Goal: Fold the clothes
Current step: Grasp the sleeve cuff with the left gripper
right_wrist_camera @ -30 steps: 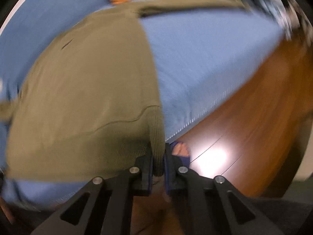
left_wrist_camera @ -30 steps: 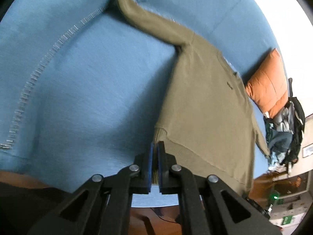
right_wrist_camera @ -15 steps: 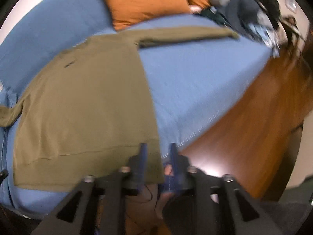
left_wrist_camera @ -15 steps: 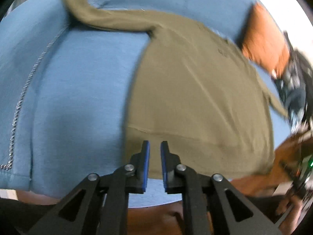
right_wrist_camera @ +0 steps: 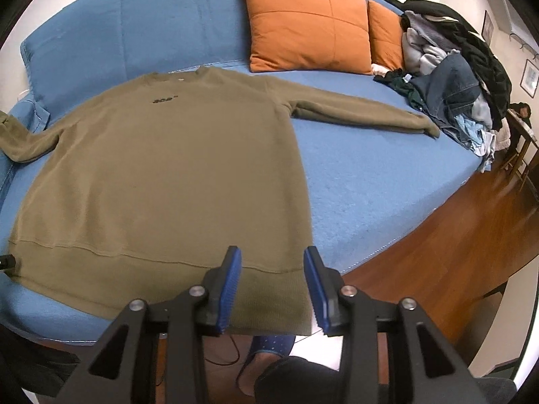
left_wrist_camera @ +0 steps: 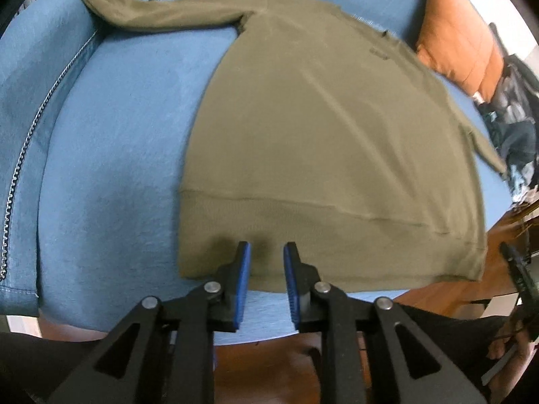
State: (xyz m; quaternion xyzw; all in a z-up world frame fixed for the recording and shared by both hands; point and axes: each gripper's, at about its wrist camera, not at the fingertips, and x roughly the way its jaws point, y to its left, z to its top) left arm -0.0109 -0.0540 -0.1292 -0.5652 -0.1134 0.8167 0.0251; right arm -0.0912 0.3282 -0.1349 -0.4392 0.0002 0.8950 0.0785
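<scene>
Left wrist view
Sweatshirt: the olive sweatshirt (left_wrist_camera: pixel 323 141) lies flat, front up, on the blue sofa seat (left_wrist_camera: pixel 111 155), its ribbed hem (left_wrist_camera: pixel 337 235) along the seat's front edge, one sleeve (left_wrist_camera: pixel 161 13) running to the far left corner.
Left gripper: the left gripper (left_wrist_camera: pixel 266 252) has just been opening; its jaws are released, nothing between them, tips over the hem near its left end, aimed steeply down.
Risk: a pinch taking only the top layer would drag the front panel and crease the body.

Right wrist view
Right gripper: the right gripper (right_wrist_camera: pixel 272 257) is released and empty, jaws parted above the hem's right corner.
Sleeve: the right sleeve (right_wrist_camera: pixel 363 111) stretches toward the clothes pile (right_wrist_camera: pixel 451 77) beside the orange cushions (right_wrist_camera: pixel 306 23).
Risk: the hem sits at the seat's front edge, so a careless tug could slide it off toward the floor (right_wrist_camera: pixel 438 259).
</scene>
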